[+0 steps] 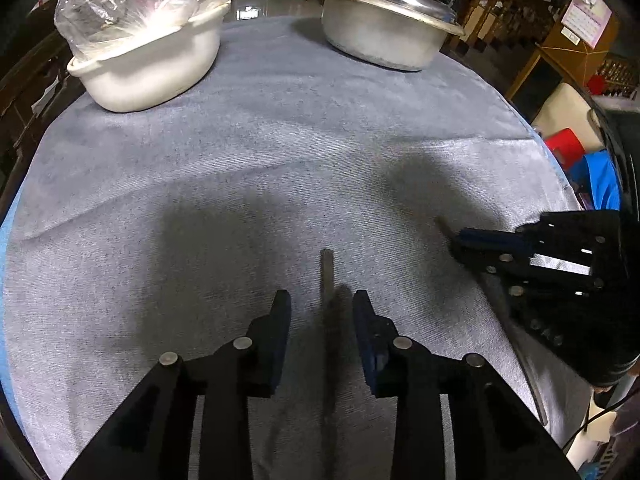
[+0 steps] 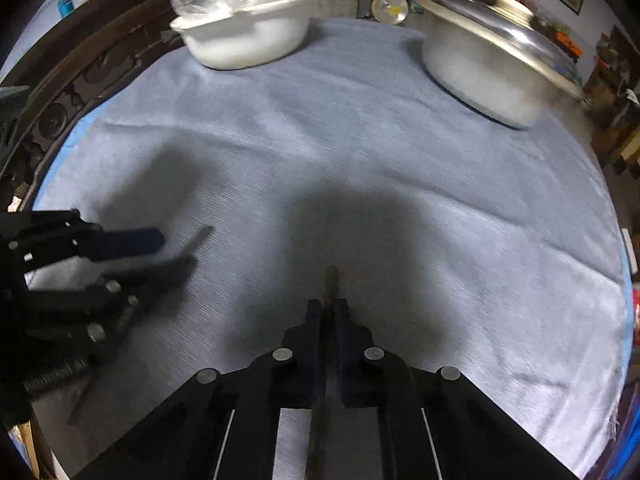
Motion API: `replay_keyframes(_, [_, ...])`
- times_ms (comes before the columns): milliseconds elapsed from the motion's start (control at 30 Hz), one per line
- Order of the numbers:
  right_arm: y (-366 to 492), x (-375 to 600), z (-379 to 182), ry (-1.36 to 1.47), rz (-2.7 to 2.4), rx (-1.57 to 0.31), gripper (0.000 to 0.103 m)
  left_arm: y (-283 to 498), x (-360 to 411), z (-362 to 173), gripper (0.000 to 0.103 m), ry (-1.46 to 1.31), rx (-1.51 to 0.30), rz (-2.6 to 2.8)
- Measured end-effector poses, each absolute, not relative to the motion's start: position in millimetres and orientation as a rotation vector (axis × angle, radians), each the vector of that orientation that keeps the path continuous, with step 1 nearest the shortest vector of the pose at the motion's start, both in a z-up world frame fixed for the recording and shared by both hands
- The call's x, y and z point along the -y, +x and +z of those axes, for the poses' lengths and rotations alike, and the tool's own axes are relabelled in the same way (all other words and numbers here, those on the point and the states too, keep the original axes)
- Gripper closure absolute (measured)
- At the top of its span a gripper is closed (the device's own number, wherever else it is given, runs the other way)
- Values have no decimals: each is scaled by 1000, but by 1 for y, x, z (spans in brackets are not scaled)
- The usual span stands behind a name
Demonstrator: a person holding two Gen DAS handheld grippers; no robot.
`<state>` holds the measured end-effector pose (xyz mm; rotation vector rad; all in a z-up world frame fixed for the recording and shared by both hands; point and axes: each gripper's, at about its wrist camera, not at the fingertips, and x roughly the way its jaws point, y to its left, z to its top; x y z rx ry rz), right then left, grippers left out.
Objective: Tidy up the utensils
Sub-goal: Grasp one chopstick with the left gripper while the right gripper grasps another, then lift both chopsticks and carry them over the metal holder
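My left gripper (image 1: 322, 312) is open, its two fingers either side of a thin metal utensil (image 1: 327, 276) that lies on the grey cloth pointing away; the fingers do not touch it. My right gripper (image 2: 328, 312) is shut on a second thin metal utensil (image 2: 331, 280), whose end sticks out past the fingertips. In the left wrist view the right gripper (image 1: 460, 240) shows at the right with that utensil's tip (image 1: 442, 224). In the right wrist view the left gripper (image 2: 168, 248) shows at the left, blurred, with the first utensil's tip (image 2: 202, 236).
A white basin (image 1: 152, 68) with a clear plastic bag in it stands at the back left. A lidded metal pot (image 1: 384, 32) stands at the back right. A grey cloth (image 1: 280, 140) covers the round table, whose edge curves down at right.
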<state>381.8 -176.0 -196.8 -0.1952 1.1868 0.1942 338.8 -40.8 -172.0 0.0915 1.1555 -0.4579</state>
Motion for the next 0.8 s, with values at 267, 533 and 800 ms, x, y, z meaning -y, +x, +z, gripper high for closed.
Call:
replay_keyframes(267, [381, 205, -195, -156, 166, -1304, 94, 344, 56, -173, 70, 145, -1142, -461])
replay_keyframes(533, [381, 192, -194, -248, 148, -1275, 96, 346, 54, -172, 98, 142, -1150, -458])
replay_keyframes(800, [356, 221, -188, -143, 150, -1202, 97, 335, 32, -168, 98, 41, -1161, -398])
